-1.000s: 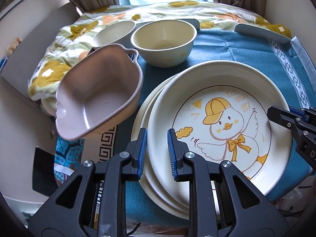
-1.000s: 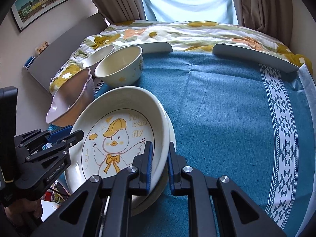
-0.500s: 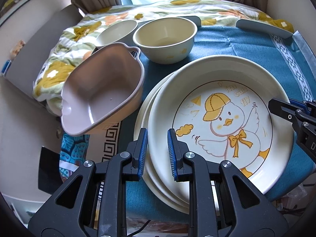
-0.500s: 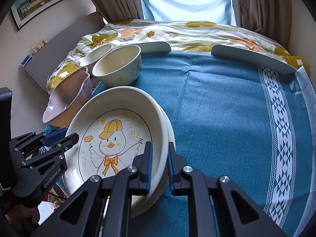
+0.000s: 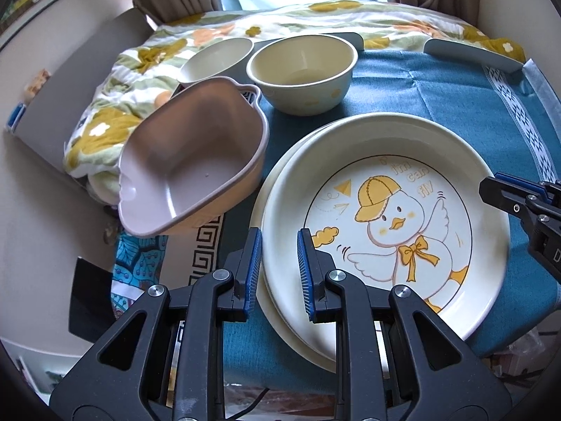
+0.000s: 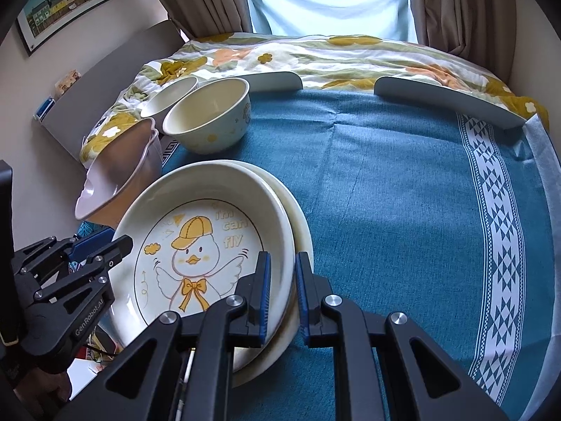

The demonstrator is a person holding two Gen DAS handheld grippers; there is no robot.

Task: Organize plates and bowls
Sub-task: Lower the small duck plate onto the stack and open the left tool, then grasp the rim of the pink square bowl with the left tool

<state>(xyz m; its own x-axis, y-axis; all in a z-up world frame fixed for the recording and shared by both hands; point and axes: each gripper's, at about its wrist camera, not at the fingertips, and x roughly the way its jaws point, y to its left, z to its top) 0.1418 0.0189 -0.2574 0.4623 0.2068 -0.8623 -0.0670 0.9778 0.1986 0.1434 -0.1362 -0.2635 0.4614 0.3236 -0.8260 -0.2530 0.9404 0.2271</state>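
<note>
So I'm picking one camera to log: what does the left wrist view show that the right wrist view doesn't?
Only the left wrist view shows the pink bowl's whole inside and its handle. Only the right wrist view shows the framed picture in full and the cloth's patterned border down its length. Both show the duck plate atop the plate stack, each hand-held gripper straddling the rims, and two cream bowls.

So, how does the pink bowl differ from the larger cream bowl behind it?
The pink bowl has an irregular outline with a handle and spout-like lip; the cream bowl is plain and round. The pink bowl sits tilted at the table's edge, while the cream bowl stands upright on the blue cloth. The cream bowl has small yellow marks outside; the pink bowl looks plain. Both are empty.
</note>
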